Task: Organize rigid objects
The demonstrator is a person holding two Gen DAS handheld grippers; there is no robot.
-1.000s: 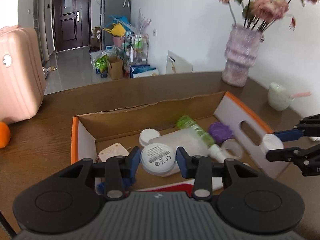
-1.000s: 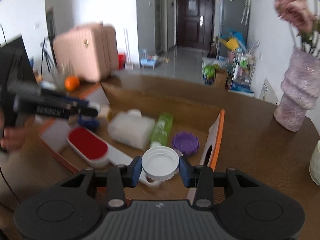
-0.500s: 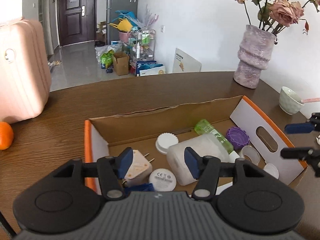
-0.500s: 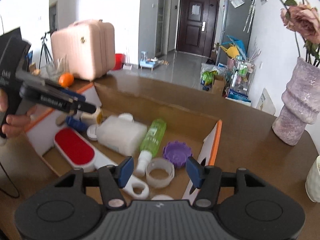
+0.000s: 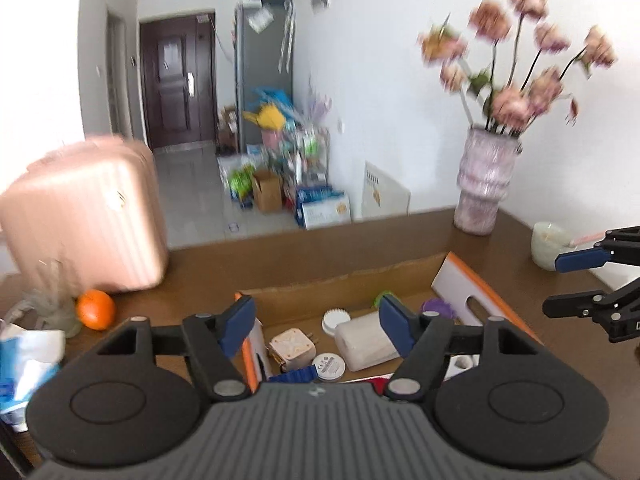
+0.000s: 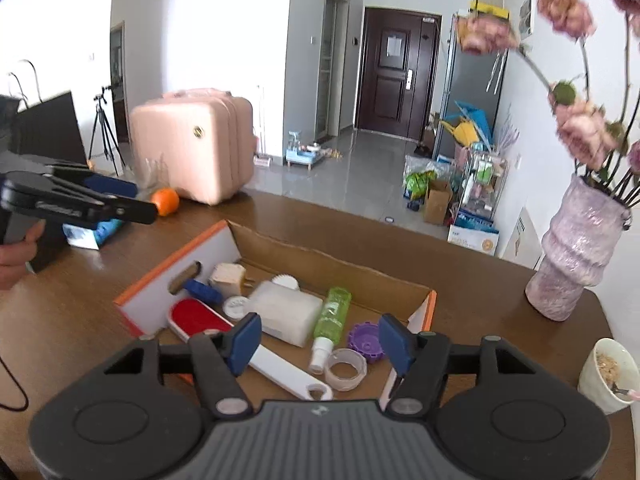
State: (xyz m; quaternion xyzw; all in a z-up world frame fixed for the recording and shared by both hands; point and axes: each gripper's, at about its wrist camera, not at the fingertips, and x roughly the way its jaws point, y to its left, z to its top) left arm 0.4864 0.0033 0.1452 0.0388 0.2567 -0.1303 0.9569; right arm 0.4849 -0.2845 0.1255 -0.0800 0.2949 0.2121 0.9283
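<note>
Both tools hang spread wide and empty above the cardboard box (image 6: 336,260), so the step in hand looks like the gap between placements — nothing is being carried and nothing is gripped. The left tool (image 5: 316,326) hovers over the box's near-left corner with its blue pads well apart; the right tool (image 6: 320,340) hovers over the box's near-right end, equally released. The box sits on the brown surface (image 6: 80,320), its orange-edged flaps folded out, and it already holds the rigid things: a red-and-white flat brush-like piece (image 6: 208,324) along the near wall, a frosted white container (image 6: 290,314) in the middle, a green bottle (image 6: 334,312) lying just right of that container, a purple cap (image 6: 366,340) and a clear tape ring (image 6: 346,370) toward the box's right end, and a beige plug adapter (image 6: 228,274), a small white disc (image 6: 236,306) and a blue piece (image 6: 202,290) toward its left end. Outside the box, an orange (image 6: 166,200) lies well to its left and a cup (image 6: 608,372) stands off its right end; whether either belongs to the task I cannot tell. Judging by this, the sorting seems far along — the next move calls for choosing any stray item on the surface, closing on it squarely, and lowering it into a free spot without knocking the loose pieces.
</note>
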